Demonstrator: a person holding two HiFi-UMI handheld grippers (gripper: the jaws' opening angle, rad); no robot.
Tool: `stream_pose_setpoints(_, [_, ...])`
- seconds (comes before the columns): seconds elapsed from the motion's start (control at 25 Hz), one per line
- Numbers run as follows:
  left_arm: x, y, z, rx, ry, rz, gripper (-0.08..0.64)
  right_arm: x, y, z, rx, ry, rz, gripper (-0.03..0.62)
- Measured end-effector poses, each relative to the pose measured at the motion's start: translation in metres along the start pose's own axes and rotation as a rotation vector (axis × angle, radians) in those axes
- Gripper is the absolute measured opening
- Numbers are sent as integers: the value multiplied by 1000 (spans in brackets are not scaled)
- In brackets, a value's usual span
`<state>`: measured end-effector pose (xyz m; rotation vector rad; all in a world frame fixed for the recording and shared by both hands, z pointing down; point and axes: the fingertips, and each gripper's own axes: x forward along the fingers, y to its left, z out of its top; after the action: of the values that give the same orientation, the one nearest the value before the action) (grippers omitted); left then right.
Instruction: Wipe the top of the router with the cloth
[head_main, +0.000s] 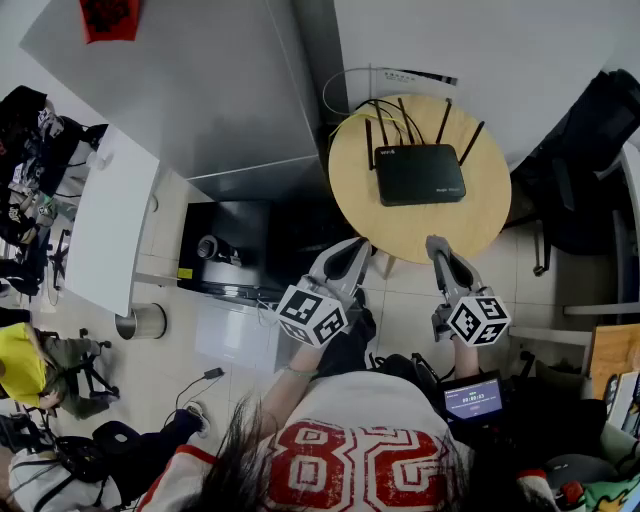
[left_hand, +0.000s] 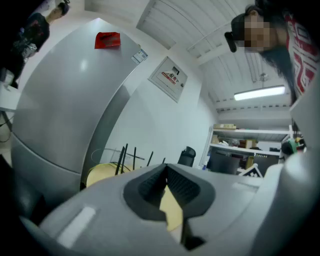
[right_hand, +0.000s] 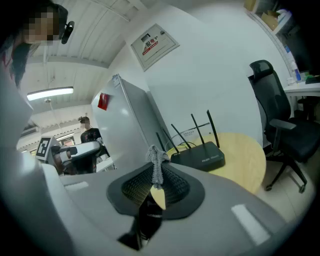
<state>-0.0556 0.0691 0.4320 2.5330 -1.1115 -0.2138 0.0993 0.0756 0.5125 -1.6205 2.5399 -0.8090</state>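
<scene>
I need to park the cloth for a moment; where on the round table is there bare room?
The widest bare wood is the strip of the table between the router and the near rim. Narrower margins flank it left and right. Behind it, antennas and cables crowd the rim.

Cool, even indoor light; a ceiling strip lamp (left_hand: 260, 93) glares at the right of the left gripper view. Both gripper views bow hard and darken toward the edges, the left hand-held gripper (left_hand: 166, 169) soft up close. Head view sharper, shadows seemingly faint.
</scene>
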Motion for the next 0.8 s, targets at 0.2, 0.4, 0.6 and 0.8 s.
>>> stream_pose_setpoints(0.2, [39, 53, 34, 1, -18, -2, 2, 78, -6, 31, 15, 25, -18, 41])
stream_pose_setpoints(0.4, [58, 81, 24, -38, 16, 3, 2, 132, -23, 36, 30, 84, -26, 41])
stream_pose_setpoints(0.6, [77, 99, 13, -66, 57, 30, 2, 174, -47, 36, 35, 149, -11, 41])
stream_pose_setpoints(0.8, [89, 123, 20, -60, 36, 126, 2, 220, -59, 31, 5, 236, 41, 41])
